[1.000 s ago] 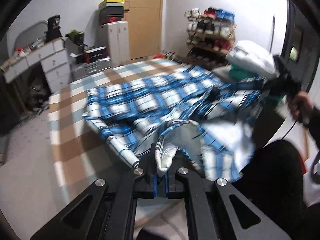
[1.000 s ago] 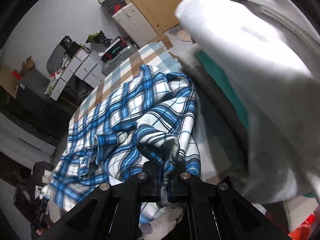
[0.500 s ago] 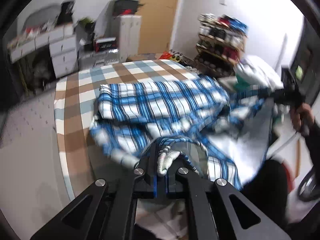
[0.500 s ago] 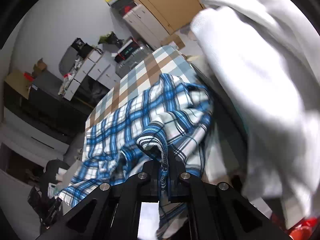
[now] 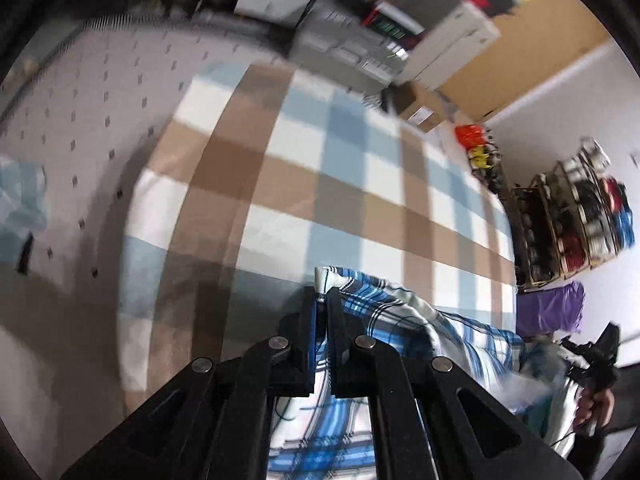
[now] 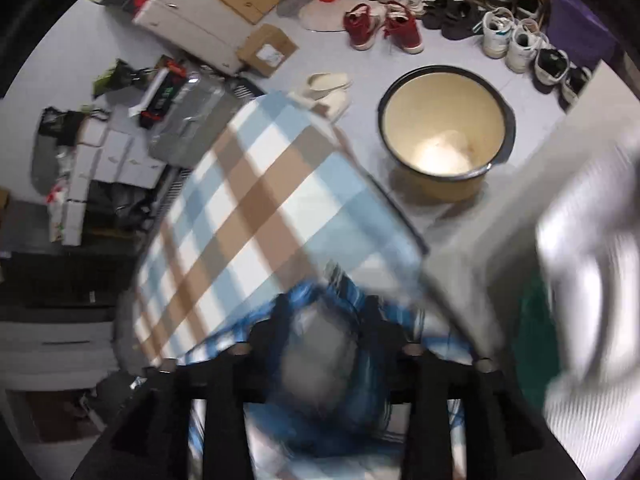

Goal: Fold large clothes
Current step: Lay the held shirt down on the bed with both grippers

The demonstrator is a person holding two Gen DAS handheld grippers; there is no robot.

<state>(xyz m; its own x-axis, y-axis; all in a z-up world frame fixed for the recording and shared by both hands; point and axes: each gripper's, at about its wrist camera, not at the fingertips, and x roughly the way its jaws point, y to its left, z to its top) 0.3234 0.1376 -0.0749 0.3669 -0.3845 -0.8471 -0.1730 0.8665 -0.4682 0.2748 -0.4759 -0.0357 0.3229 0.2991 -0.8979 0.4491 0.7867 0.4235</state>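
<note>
A fold is being laid: left tongs (image 5: 322, 300) pinch the plaid garment's (image 5: 384, 312) edge low in frame; right tongs (image 6: 324, 320) are opening, cloth blurred between. Next, the left should release too.

Right tool (image 6: 326, 320) jaws opening over blurred blue plaid garment (image 6: 320, 392), checked tablecloth (image 6: 256, 200), cream bucket (image 6: 442, 128)
</note>
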